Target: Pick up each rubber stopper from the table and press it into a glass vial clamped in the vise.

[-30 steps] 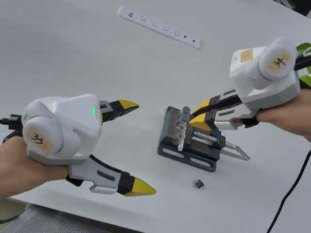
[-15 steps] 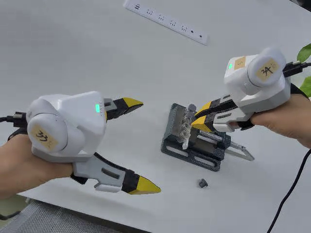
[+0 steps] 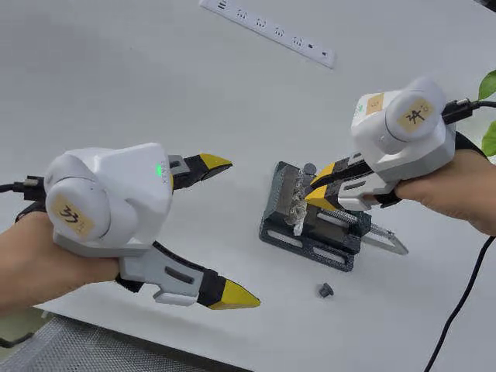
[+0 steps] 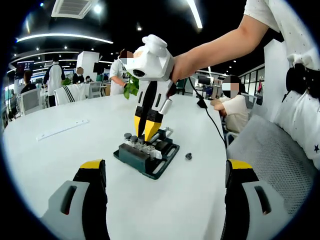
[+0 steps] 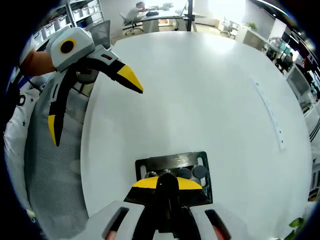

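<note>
Head view: vials (image 3: 294, 204) upright in vise (image 3: 304, 237); right gripper (image 3: 310, 194) clenched above; left gripper (image 3: 244, 232) released.

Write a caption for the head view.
Shut right gripper at vials in the vise; left gripper open; one stopper on the table.

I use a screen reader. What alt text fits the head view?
The right gripper, shut, has its tips at the vials clamped in a vise on a white table. The left gripper hangs open to the left; one loose stopper lies near the vise.
</note>
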Tool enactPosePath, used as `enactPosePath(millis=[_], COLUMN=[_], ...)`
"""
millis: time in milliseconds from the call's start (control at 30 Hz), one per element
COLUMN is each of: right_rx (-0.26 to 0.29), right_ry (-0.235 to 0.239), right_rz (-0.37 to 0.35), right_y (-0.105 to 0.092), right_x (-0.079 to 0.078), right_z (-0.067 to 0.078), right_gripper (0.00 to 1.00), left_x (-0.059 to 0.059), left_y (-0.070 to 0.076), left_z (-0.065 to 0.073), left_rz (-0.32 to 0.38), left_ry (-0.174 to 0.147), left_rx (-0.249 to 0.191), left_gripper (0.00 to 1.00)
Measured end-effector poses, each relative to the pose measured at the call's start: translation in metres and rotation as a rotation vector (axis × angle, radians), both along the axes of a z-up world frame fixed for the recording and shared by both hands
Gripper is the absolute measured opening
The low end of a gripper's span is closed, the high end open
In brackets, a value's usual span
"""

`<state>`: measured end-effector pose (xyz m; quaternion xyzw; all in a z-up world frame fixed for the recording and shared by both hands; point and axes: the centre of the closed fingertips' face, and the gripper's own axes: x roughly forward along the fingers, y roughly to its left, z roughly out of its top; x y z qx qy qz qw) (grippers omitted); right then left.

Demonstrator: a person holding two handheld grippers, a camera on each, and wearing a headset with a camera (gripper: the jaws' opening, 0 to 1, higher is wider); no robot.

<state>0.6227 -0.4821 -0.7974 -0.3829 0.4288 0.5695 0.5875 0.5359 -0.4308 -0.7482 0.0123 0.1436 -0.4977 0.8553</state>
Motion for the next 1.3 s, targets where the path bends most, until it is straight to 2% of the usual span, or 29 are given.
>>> enactPosePath(millis=[400, 767, 1000, 1300], right_rx=[-0.011, -0.066, -0.076, -0.056], right_ry=[-0.002, -0.041, -0.060, -0.047], right_rz=[0.016, 0.091, 0.093, 0.061], right_y=[-0.0004, 0.0014, 0.0013, 0.0009], right_x=[0.0005, -0.0022, -0.0019, -0.0002], right_z=[-0.0015, -0.0014, -0.0023, -0.0032], right_gripper=[0.06, 0.06, 0.05, 0.05], left_x=[-0.0030, -0.0025, -0.0015, -0.0007], left_y=[-0.0032, -0.0024, -0.0018, -0.0025], left_z=[-0.0007, 0.0003, -0.0006, 0.0001], left_rz=[-0.003, -0.003, -0.001, 0.004], left_ry=[0.008, 0.007, 0.007, 0.008], left_rx=[-0.006, -0.011, -0.014, -0.016], left_gripper=[0.99, 0.99, 0.99, 0.99])
